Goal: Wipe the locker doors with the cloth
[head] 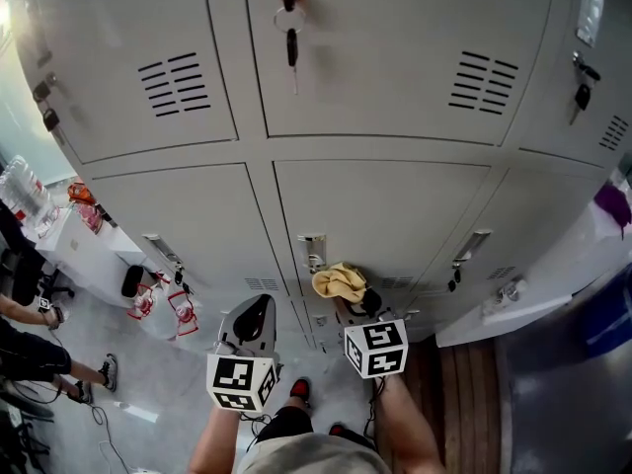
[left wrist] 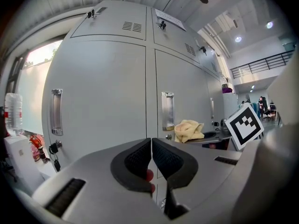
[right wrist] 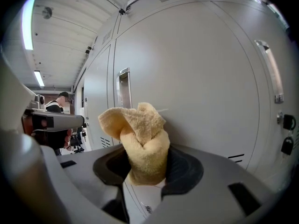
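The right gripper clamps the yellow cloth at lower centre. The bunch's long axis runs up out of the jaws toward the grey locker door, and its loose tip flares to the upper left. Only the head view shows the cloth just below a door handle and keys hanging at top centre. The left gripper has its jaws pressed together on nothing. Bare panel spreads right of the cloth.
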Tool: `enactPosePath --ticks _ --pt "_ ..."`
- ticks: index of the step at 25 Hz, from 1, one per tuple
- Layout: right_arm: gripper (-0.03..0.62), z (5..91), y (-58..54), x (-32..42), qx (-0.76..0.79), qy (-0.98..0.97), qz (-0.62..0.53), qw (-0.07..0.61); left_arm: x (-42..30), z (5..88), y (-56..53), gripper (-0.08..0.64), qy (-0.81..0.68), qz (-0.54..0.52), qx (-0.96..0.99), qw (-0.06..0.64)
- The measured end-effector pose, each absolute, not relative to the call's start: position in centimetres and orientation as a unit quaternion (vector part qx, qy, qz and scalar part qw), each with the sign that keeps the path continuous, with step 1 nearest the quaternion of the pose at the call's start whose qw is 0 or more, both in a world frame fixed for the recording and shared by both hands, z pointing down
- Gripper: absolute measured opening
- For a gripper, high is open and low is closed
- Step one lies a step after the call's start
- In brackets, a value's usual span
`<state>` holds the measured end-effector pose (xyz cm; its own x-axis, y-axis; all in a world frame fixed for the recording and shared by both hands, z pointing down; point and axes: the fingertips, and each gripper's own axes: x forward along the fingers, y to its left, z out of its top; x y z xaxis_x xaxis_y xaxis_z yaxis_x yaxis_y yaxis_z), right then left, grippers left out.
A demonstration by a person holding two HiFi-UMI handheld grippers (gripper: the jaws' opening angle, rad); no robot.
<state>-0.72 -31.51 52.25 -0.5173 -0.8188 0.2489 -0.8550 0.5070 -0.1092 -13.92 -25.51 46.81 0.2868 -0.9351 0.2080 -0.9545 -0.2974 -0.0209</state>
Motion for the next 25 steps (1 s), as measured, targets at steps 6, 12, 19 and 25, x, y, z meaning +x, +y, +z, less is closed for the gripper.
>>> enactPosePath --ticks 6,12,19,25 --pt "0.184 52.4 -31.7 1.5 0.509 -0.85 0.114 0.081 -13.0 46.7 -25.7 0.029 -0.581 0.088 0.808 0.052" --pt "0.184 52.6 -31.9 5.1 0.543 -0.827 0.116 0.082 -11.2 46.8 -26.2 0.029 -0.562 0.086 0.821 0.052" --pt "0.184 52.9 -32.1 9.4 0.581 -0.801 0.118 0.085 -9.0 47.0 -26.6 0.029 -0.539 0.085 0.836 0.053" --pt "0.184 53.3 -32.1 12.7 0.611 -0.778 0.124 0.082 -7.9 47.0 -27.0 0.029 -0.526 0.084 0.844 0.053"
